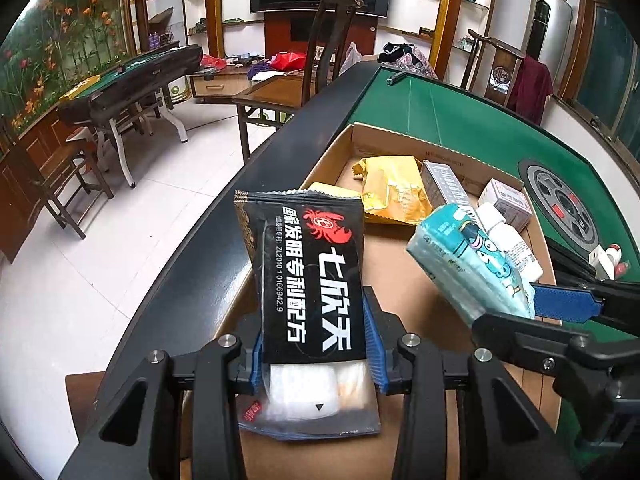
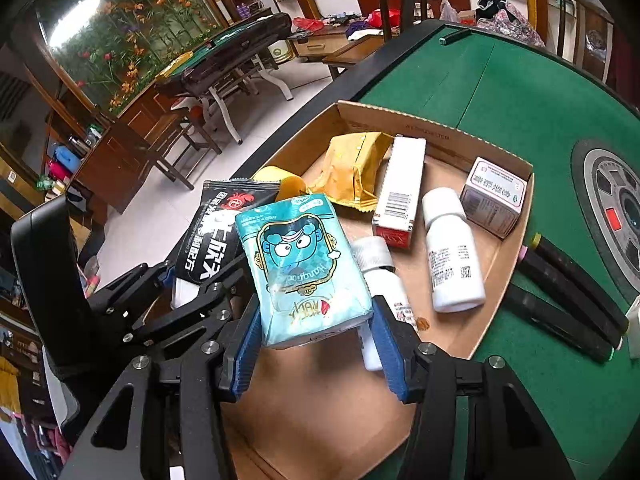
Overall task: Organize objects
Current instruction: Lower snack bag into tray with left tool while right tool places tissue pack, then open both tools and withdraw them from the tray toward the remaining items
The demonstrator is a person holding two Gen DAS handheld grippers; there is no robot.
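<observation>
1. My left gripper (image 1: 316, 344) pinches a black foil sachet with a red crab logo (image 1: 308, 272), held above the near end of the shallow brown cardboard tray (image 2: 500, 264).
2. My right gripper (image 2: 316, 344) clamps a teal cartoon-printed tissue pack (image 2: 304, 272) just beside it.
3. Already in the tray: a crumpled yellow packet (image 2: 352, 172), two white plastic bottles (image 2: 452, 252), two small cartons (image 2: 494, 198).
4. Left, I judge: setting both packs down, then the black marker pens (image 2: 568, 300) on the green felt.
</observation>
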